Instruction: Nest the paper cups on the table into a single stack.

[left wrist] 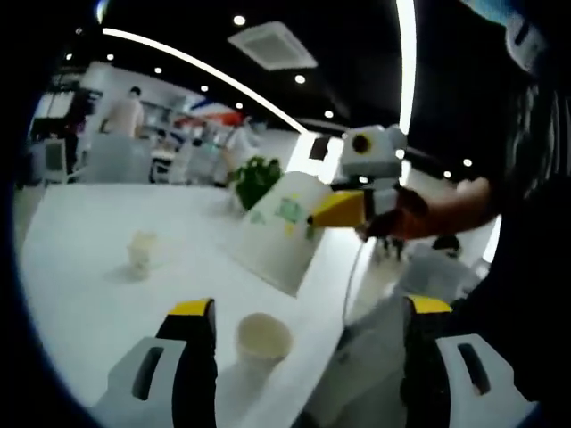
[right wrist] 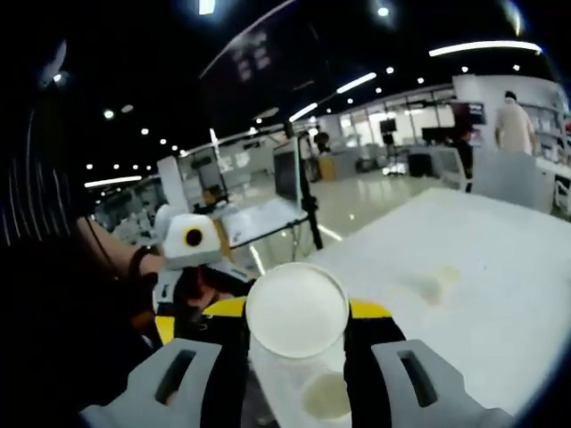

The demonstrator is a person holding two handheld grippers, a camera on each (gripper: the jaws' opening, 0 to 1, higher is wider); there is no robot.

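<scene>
White laminate table point(left wrist: 80, 267) is spreading out ahead of both our grippers. We are gripping the large white paper cup with a green print point(left wrist: 278, 234) in the right gripper point(right wrist: 296, 332), its jaws closed on the wall below its rim. Thin paper is crushing easily, so we are judging a light squeeze best. Just ahead of the left gripper point(left wrist: 303, 334), which is gaping wide and carrying nothing, a small cream paper cup point(left wrist: 262, 341) is standing upright; another small cream cup point(left wrist: 142, 253) is waiting farther off.
</scene>
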